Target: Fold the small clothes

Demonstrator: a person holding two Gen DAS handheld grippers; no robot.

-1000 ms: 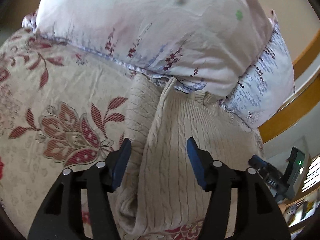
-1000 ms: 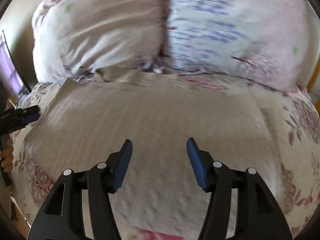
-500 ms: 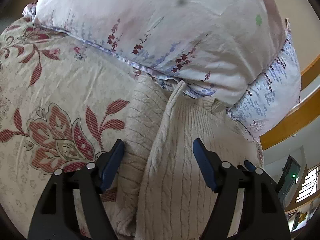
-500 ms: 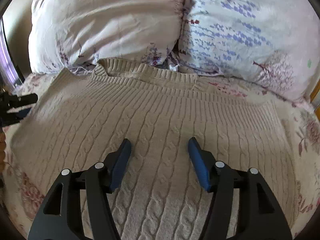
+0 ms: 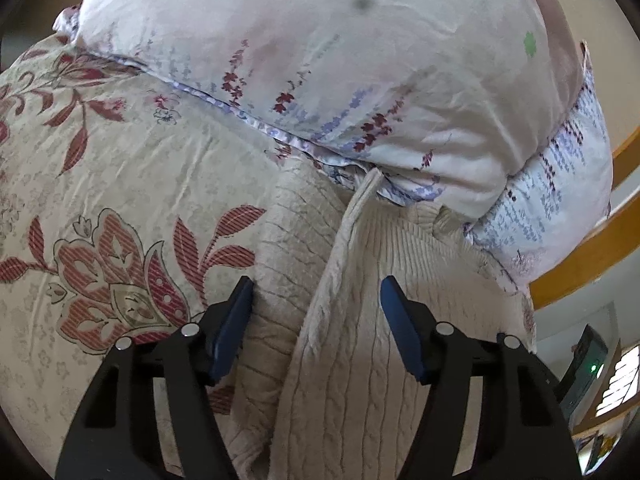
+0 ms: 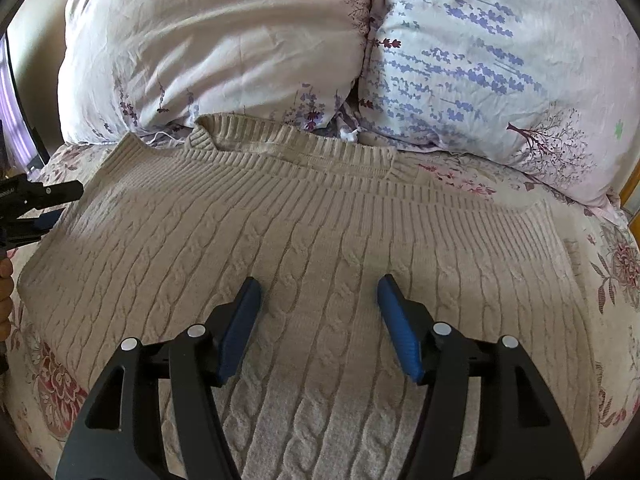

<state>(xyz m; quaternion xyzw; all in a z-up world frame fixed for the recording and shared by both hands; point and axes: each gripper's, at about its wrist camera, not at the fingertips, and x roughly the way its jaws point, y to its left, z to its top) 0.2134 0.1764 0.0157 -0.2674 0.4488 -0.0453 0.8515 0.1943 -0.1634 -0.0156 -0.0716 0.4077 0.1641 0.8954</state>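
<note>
We hold both grippers over the cream cable-knit sweater (image 6: 320,216): left gripper (image 5: 316,300) just narrowed, straddling a fold ridge, unclamped; right gripper (image 6: 318,298) apart, nothing gripped.

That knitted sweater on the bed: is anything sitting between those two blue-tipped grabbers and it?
Nothing visible. The left gripper hangs open over the sweater's folded side edge, and the right gripper hangs open over its flat middle. The pillows only crowd its collar end.
</note>
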